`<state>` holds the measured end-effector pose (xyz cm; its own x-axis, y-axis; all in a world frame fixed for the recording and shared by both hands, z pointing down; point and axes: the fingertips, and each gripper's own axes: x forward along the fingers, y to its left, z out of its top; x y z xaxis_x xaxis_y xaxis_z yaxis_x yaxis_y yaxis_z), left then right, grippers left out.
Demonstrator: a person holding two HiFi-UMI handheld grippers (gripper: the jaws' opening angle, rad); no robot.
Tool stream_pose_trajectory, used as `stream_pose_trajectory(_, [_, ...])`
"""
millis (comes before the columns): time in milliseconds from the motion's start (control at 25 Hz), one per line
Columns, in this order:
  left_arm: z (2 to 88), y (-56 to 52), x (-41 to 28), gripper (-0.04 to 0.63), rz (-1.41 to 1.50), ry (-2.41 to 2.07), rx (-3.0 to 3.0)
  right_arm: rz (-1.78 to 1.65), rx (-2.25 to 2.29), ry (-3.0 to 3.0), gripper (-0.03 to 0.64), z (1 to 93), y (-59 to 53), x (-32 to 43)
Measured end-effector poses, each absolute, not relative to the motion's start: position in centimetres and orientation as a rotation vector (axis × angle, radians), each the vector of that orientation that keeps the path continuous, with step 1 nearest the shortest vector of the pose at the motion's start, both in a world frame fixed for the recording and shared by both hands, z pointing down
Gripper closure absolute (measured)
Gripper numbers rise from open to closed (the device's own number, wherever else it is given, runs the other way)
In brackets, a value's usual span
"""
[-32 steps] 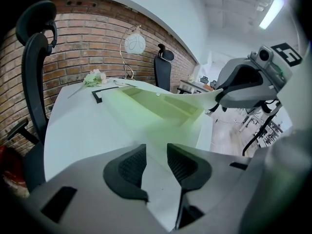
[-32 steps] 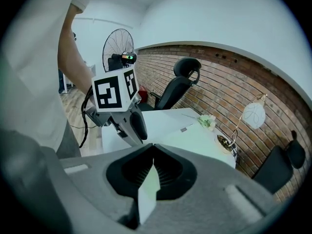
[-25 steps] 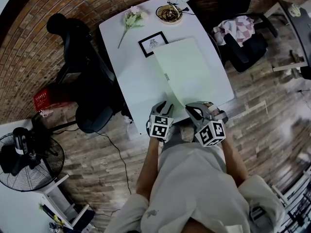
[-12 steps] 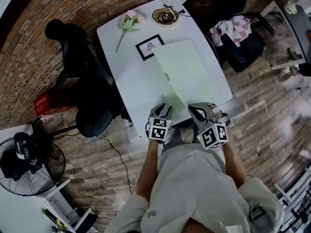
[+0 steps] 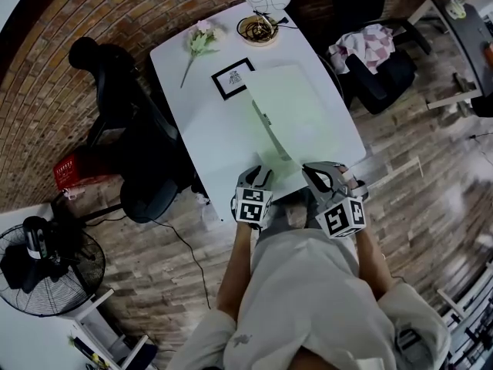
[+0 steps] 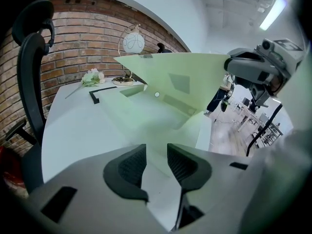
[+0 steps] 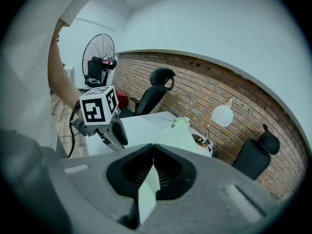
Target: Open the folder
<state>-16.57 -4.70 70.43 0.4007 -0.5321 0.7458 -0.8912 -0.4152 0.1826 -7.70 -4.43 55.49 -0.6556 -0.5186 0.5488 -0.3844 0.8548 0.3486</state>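
Shows a pale green paper folder (image 5: 291, 108) half open on the white worktop (image 5: 202, 133), at 12 o'clock from right tongs (image 5: 313, 169) and left tongs (image 5: 258, 174). Pinches its raised cover in the closed right tongs; holds the left tongs apart over the lower leaf.

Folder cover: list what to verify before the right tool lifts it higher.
1. Right tool shut on the near edge of the folder cover: ok.
2. Cover raised off the lower leaf, no snag showing: ok.
3. Left tool pinning the lower leaf: cannot tell; its jaws stand apart over it.
4. Picture frame clear of the folder's far corner: cannot tell; they lie very close.
5. Room on the table for the cover to fall open: cannot tell; the folder lies along the table's right edge.
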Motion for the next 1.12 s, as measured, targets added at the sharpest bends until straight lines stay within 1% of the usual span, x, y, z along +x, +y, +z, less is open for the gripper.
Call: stream_pose_trajectory(1120, [71.0,-5.1,-16.0,0.451,0.819,-1.188,2.102,-0.229,0.948,-2.311,0.609,51.7,-8.1,-2.2])
